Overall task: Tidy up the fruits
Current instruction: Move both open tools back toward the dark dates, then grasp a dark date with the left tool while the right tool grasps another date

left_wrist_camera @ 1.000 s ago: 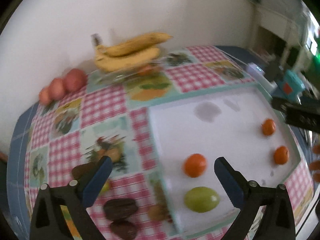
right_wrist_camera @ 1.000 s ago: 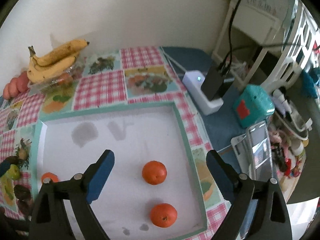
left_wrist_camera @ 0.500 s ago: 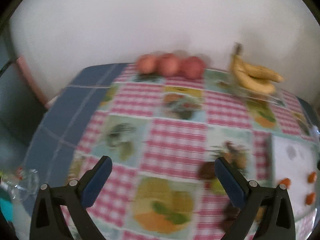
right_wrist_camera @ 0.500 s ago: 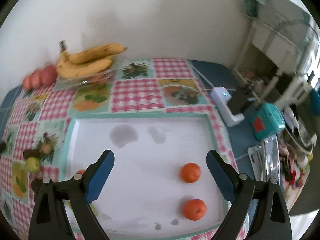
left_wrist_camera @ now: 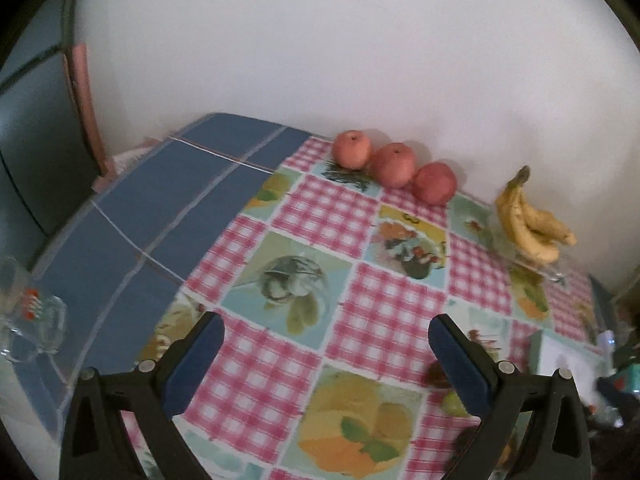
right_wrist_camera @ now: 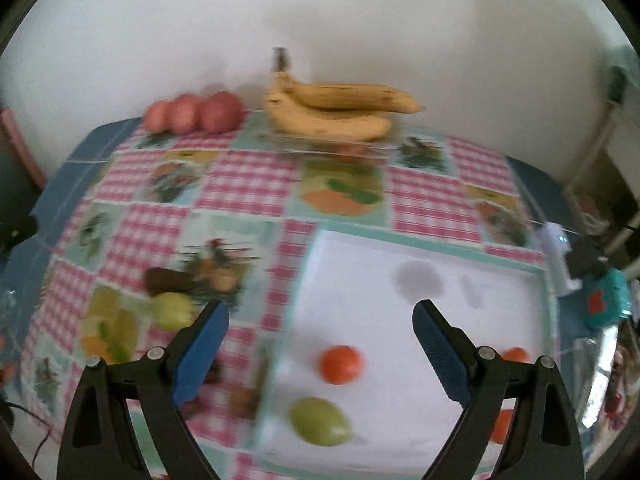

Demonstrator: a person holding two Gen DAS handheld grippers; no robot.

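Both grippers are open and empty. My left gripper [left_wrist_camera: 326,360] hovers over the chequered tablecloth, facing three red apples [left_wrist_camera: 394,165] by the wall and a banana bunch [left_wrist_camera: 530,222] at the right. My right gripper [right_wrist_camera: 320,338] hangs above the white tray [right_wrist_camera: 460,256]. In the tray lie an orange [right_wrist_camera: 341,364], a green fruit [right_wrist_camera: 319,421] and two more oranges [right_wrist_camera: 514,355] partly behind the right finger. Left of the tray, on the cloth, sit a yellow-green fruit [right_wrist_camera: 173,310] and dark brown fruits [right_wrist_camera: 164,280]. Apples [right_wrist_camera: 194,113] and bananas [right_wrist_camera: 336,110] sit at the back.
A glass mug [left_wrist_camera: 28,320] stands at the table's left edge. A white power strip [right_wrist_camera: 554,256] and a teal box [right_wrist_camera: 606,296] lie right of the tray. The bananas rest on a clear glass dish [right_wrist_camera: 340,146]. The wall runs behind the table.
My left gripper has swung left, from over the tray to the table's left half facing the apples. My right gripper has also turned left, now centred on the tray's left part.
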